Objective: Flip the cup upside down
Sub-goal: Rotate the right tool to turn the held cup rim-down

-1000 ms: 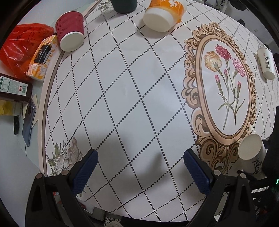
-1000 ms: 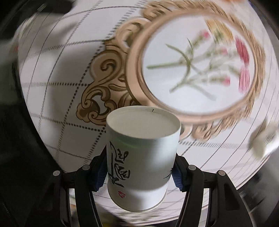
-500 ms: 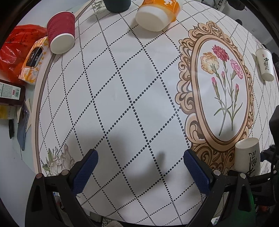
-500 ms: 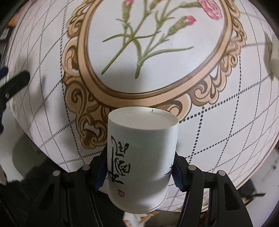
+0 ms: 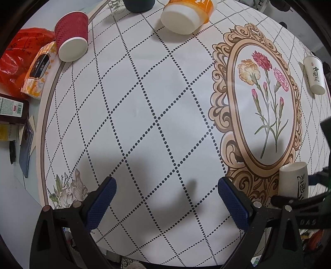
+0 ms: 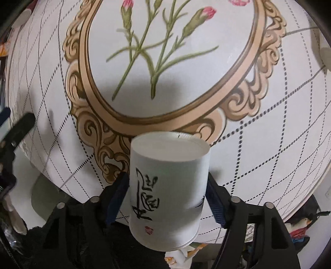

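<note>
My right gripper (image 6: pixel 167 198) is shut on a white paper cup (image 6: pixel 167 186) with black calligraphy. The cup is upside down, its flat base facing up and away from me, its rim low near the table's front edge by the gold frame print. The same cup (image 5: pixel 293 182) shows at the lower right of the left wrist view, base up, with the right gripper's black body beside it. My left gripper (image 5: pixel 167 202) is open and empty above the checked tablecloth (image 5: pixel 157 115).
A red ribbed cup (image 5: pixel 71 37), an orange and white cup (image 5: pixel 186 16) and a white calligraphy cup (image 5: pixel 314 76) lie on their sides. A dark cup (image 5: pixel 138 3) stands at the far edge. A tissue pack (image 5: pixel 38 70), red bag (image 5: pixel 14 58), bottle and phone lie left.
The right gripper has carried the upturned cup lower and closer to the table, near the frame print's bottom edge. The left gripper has drifted slightly and stays open.
</note>
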`<state>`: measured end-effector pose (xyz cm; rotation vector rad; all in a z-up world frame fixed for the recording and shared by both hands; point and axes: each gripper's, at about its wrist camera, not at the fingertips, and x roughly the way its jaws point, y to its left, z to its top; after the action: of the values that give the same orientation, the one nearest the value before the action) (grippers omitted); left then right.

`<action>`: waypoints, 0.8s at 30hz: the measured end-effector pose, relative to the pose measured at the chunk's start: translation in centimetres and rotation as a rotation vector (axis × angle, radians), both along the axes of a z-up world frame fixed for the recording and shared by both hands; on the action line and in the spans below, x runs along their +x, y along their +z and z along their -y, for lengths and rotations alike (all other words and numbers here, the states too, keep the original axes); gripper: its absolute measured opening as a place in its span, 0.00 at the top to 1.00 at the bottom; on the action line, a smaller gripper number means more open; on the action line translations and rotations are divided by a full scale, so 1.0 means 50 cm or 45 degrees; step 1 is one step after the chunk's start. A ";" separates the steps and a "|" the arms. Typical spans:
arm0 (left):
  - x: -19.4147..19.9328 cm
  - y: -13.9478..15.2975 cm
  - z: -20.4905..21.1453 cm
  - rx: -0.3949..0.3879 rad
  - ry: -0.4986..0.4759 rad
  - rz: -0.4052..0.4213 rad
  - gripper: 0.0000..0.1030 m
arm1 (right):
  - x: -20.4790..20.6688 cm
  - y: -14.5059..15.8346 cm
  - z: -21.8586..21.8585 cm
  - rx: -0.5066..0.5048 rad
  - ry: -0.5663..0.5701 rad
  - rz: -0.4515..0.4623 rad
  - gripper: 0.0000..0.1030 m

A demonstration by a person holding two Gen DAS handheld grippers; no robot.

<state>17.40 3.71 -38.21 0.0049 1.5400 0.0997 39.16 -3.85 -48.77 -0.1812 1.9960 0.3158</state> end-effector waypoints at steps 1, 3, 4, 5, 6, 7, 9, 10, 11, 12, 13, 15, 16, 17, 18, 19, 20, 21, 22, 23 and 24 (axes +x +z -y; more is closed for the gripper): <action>-0.001 0.000 0.000 -0.001 -0.001 0.000 0.02 | -0.003 0.004 -0.005 -0.005 -0.007 0.005 0.25; -0.001 0.001 0.001 -0.002 -0.001 0.001 0.02 | 0.022 0.007 -0.001 -0.008 -0.021 0.012 0.25; -0.002 0.001 0.001 -0.002 -0.003 0.001 0.02 | 0.034 0.008 -0.001 -0.014 -0.027 0.016 0.25; -0.003 0.002 0.002 -0.001 -0.006 0.002 0.02 | 0.047 0.014 0.003 -0.018 -0.035 0.015 0.25; -0.005 0.002 0.003 0.000 -0.008 0.002 0.02 | 0.055 0.019 0.007 -0.021 -0.046 0.013 0.25; -0.006 0.002 0.003 0.001 -0.010 0.002 0.02 | 0.061 0.033 0.012 -0.026 -0.053 0.015 0.25; -0.008 0.002 0.004 0.001 -0.012 0.001 0.02 | 0.076 0.061 -0.007 -0.027 -0.051 0.009 0.26; -0.007 0.002 0.004 0.002 -0.011 0.001 0.02 | 0.081 0.061 -0.006 -0.027 -0.051 0.010 0.29; -0.007 0.001 0.004 0.002 -0.011 0.000 0.02 | 0.085 0.060 -0.005 -0.026 -0.051 0.009 0.38; -0.008 0.001 0.004 0.002 -0.008 -0.001 0.02 | 0.084 0.054 -0.011 -0.023 -0.053 0.007 0.41; -0.009 0.000 0.003 0.000 -0.008 -0.001 0.02 | 0.087 0.054 -0.009 -0.022 -0.059 0.009 0.41; -0.013 0.002 0.001 -0.001 -0.010 -0.001 0.02 | 0.089 0.060 -0.003 -0.008 -0.069 0.027 0.41; -0.014 0.003 0.001 0.000 -0.011 0.001 0.03 | 0.088 0.062 -0.001 -0.004 -0.072 0.042 0.41; -0.014 0.005 0.000 0.001 -0.011 0.002 0.02 | 0.091 0.066 0.002 0.003 -0.078 0.055 0.41; -0.014 0.006 0.000 0.001 -0.010 0.003 0.02 | 0.093 0.074 0.006 0.014 -0.084 0.069 0.42; -0.015 0.008 0.001 -0.002 -0.007 0.003 0.02 | 0.095 0.086 0.010 0.026 -0.087 0.088 0.42; -0.016 0.008 0.001 -0.005 -0.005 0.002 0.02 | 0.096 0.093 0.012 0.032 -0.092 0.112 0.42; -0.017 0.008 0.002 -0.008 -0.002 0.000 0.02 | 0.100 0.102 0.015 0.040 -0.098 0.139 0.42; -0.019 0.010 0.001 -0.015 0.003 -0.003 0.02 | 0.105 0.115 0.019 0.053 -0.106 0.176 0.42; -0.019 0.010 0.001 -0.019 0.006 -0.006 0.02 | 0.111 0.130 0.025 0.067 -0.118 0.223 0.42; -0.017 0.010 0.001 -0.022 0.007 -0.009 0.02 | 0.118 0.147 0.031 0.079 -0.132 0.285 0.42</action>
<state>16.57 3.66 -37.69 -0.0124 1.5477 0.0910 45.06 -5.42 -41.40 -0.0700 1.7654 0.2779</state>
